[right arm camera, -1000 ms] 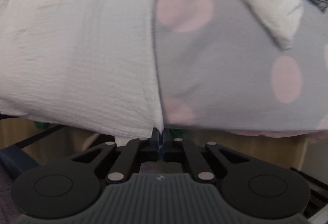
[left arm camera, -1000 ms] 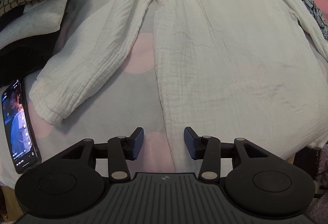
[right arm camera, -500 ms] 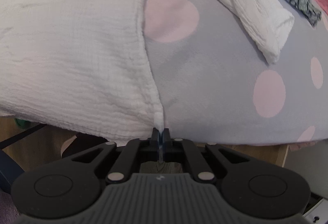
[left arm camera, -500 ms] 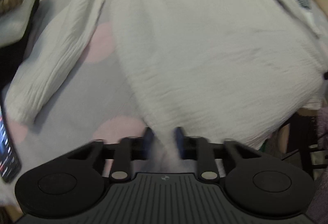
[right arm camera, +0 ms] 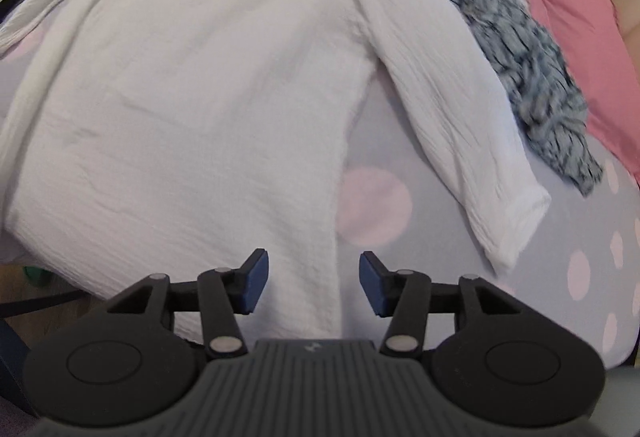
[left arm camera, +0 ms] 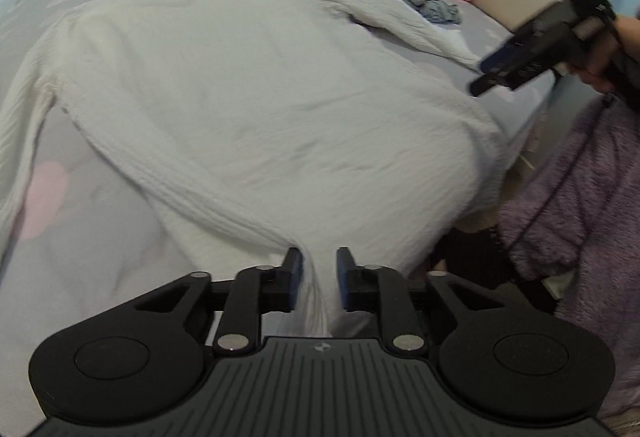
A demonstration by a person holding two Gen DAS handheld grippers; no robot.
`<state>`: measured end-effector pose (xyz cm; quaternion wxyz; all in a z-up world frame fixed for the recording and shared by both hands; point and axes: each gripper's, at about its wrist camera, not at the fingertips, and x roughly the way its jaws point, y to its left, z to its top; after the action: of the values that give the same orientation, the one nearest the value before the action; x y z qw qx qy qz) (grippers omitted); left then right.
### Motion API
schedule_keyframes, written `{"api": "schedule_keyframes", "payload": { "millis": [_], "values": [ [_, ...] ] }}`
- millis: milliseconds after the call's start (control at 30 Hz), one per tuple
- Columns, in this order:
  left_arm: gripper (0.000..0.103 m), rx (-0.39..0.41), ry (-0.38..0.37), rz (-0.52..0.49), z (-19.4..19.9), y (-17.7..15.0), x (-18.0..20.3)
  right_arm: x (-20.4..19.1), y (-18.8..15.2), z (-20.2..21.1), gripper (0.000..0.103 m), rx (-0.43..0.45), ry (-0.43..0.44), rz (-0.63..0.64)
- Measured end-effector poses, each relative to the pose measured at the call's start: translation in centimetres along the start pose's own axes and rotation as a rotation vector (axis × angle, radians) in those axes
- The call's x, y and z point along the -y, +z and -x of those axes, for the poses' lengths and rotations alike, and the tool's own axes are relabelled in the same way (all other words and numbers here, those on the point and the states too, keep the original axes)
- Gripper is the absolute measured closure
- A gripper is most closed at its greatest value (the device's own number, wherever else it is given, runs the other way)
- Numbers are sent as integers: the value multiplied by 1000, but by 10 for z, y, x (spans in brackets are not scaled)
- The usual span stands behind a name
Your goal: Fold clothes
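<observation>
**Ana:** Left wrist view first. What has the left gripper (left arm camera: pixel 318 279) got?

**Ben:** A bunch of the white shirt (left arm camera: pixel 256 105) at its hem corner. The cloth runs down between the two fingers, which stand a little apart, narrowed on the fabric. Whether the pads press it on both sides I cannot tell.

**Ana:** And the shirt itself?

**Ben:** Spread flat on the grey bed sheet (right arm camera: pixel 472 269) with pink dots, hem at the near edge of the bed, one sleeve (right arm camera: pixel 460 109) angled out to the right. A grey patterned garment (right arm camera: pixel 524 69) lies just beyond that sleeve, and a pink pillow (right arm camera: pixel 568 21) past that.

**Ana:** The right gripper (right arm camera: pixel 313 283)?

**Ben:** Fingers spread wide, holding nothing. It hangs above the hem, over the shirt's right side edge. In the left view it shows at the far right, off the cloth, with the person's hand (left arm camera: pixel 600 57) behind it. A purple fuzzy fabric (left arm camera: pixel 572 205) sits below the bed edge there.
</observation>
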<state>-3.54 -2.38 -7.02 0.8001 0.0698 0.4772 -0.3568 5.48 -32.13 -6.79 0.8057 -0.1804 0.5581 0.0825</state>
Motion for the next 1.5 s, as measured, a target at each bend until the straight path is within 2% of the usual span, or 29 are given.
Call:
{"api": "schedule_keyframes", "payload": {
  "millis": [167, 200, 300, 567, 700, 767, 800, 867, 900, 1000, 1100, 1200, 1233, 1267, 1367, 1500],
  "values": [
    [79, -17, 17, -18, 11, -13, 8, -11, 11, -19, 47, -25, 11, 63],
    [76, -16, 25, -11, 14, -15, 9, -9, 11, -18, 47, -30, 14, 53],
    [57, -9, 57, 42, 22, -21, 5, -3, 9, -19, 47, -48, 21, 16],
    [57, -60, 42, 134, 2, -13, 8, 19, 0, -33, 47, -94, 22, -71],
    [58, -90, 88, 196, -15, -7, 12, 25, -9, -36, 47, -104, 25, -101],
    [67, -105, 96, 222, -23, -4, 11, 30, -15, -36, 47, -111, 26, -124],
    [81, -117, 98, 228, -27, -3, 10, 35, -18, -38, 47, -115, 31, -143],
    [89, -119, 110, 229, -28, 0, 8, 46, -25, -40, 47, -122, 53, -197],
    [97, -116, 110, 238, -26, 0, 6, 53, -29, -42, 47, -126, 69, -231],
    [101, -103, 90, 285, -16, 1, -3, 72, -41, -45, 47, -138, 119, -329],
    [103, -95, 72, 342, -3, 0, -14, 86, -53, -51, 47, -147, 216, -418],
    [103, -88, 76, 387, 14, -1, -23, 87, -60, -62, 55, -172, 280, -452],
    [103, -83, 83, 407, 21, -2, -27, 86, -63, -66, 70, -187, 298, -459],
    [103, -77, 89, 429, 28, -3, -31, 83, -64, -69, 94, -197, 317, -462],
    [103, -66, 116, 488, 52, -9, -43, 80, -60, -60, 97, -163, 349, -450],
    [103, -54, 139, 547, 84, -13, -57, 85, -58, -31, 98, -144, 316, -407]
  ]
}}
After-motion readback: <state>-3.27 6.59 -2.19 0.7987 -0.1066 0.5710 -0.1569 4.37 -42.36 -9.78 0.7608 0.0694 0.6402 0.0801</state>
